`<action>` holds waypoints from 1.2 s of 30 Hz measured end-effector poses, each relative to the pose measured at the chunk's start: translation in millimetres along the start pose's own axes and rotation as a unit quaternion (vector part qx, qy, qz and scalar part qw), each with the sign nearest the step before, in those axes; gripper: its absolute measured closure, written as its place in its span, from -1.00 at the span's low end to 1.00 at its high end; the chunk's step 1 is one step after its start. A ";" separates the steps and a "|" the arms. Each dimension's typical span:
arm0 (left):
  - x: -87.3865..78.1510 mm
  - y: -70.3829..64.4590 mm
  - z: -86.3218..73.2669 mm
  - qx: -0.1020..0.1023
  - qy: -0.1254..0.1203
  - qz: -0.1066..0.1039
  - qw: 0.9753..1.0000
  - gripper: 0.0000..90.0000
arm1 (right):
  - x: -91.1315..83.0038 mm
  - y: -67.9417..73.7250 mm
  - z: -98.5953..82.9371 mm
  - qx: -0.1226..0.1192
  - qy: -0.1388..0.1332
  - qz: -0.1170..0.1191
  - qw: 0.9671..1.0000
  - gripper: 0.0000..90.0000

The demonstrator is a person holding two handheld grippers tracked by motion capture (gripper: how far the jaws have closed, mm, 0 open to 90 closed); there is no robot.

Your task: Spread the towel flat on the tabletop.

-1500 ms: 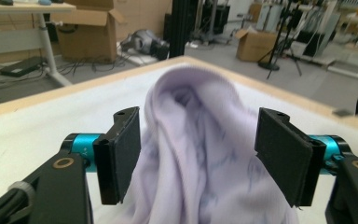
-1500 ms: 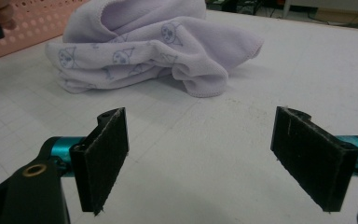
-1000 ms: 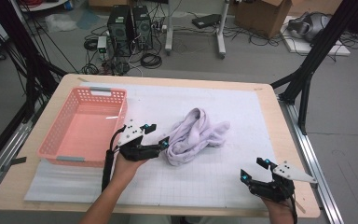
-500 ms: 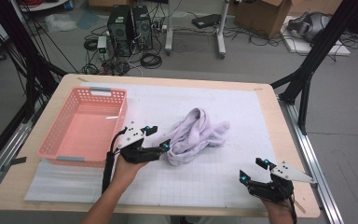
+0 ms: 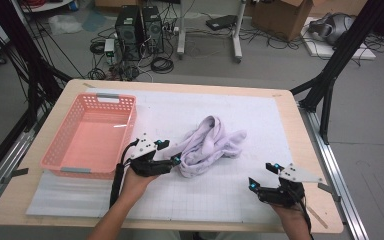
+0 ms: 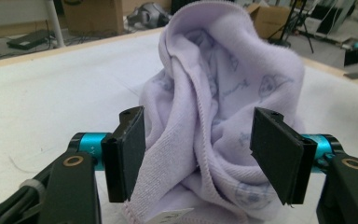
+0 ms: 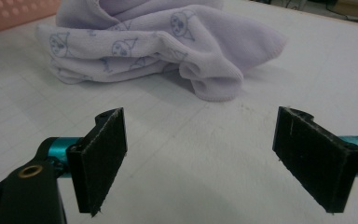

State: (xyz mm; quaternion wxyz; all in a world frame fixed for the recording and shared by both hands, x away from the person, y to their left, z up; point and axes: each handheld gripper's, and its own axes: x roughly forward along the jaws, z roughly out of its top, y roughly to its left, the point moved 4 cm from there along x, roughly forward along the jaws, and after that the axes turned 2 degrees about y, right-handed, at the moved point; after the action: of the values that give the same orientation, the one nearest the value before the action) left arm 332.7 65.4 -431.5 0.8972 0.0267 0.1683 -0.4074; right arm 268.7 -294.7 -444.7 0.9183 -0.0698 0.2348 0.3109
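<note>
We count one lavender towel [image 5: 209,145], one pink basket [image 5: 91,136], two grippers. The towel lies crumpled mid-mat [image 5: 260,120], just right of the basket, not touching it. Left gripper [image 5: 176,159]: jaws parted wide around the towel's near end, cloth between the pads, left pad touching it, not clamped. Right gripper [image 5: 264,174]: jaws wide open, holding nothing, over bare mat near the table's front right, well apart from the towel.

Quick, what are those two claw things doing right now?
Left gripper: open, its jaws on either side of the crumpled lilac towel, not closed on it.
Right gripper: open, holding nothing, above the white mat.
</note>
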 end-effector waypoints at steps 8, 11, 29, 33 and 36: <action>19.8 1.4 -5.0 -0.007 0.030 -0.004 1.000 -0.19 | 59.5 -10.5 25.6 -0.034 0.063 0.017 0.997 -0.59; 27.6 2.8 -6.7 -0.003 0.049 0.000 0.999 -0.20 | 76.7 -14.1 34.9 -0.047 0.084 0.016 0.995 -0.53; 45.5 4.5 -11.8 0.043 0.106 0.007 0.993 0.74 | 66.7 -7.5 26.7 -0.002 0.107 0.076 0.991 0.80; 41.6 8.4 -8.0 0.022 0.071 0.001 0.997 0.74 | 38.9 4.5 9.6 -0.006 0.098 0.093 0.991 0.81; 40.0 10.3 -6.2 0.021 0.062 0.008 0.998 0.74 | 14.2 24.0 -1.4 -0.035 0.103 0.103 0.989 0.81</action>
State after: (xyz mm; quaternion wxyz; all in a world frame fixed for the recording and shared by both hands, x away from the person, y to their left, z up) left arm 363.1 44.6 -451.2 0.8875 0.0722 0.2148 -0.4012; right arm 263.5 -268.4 -452.2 0.8493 -0.1095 0.3231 0.4029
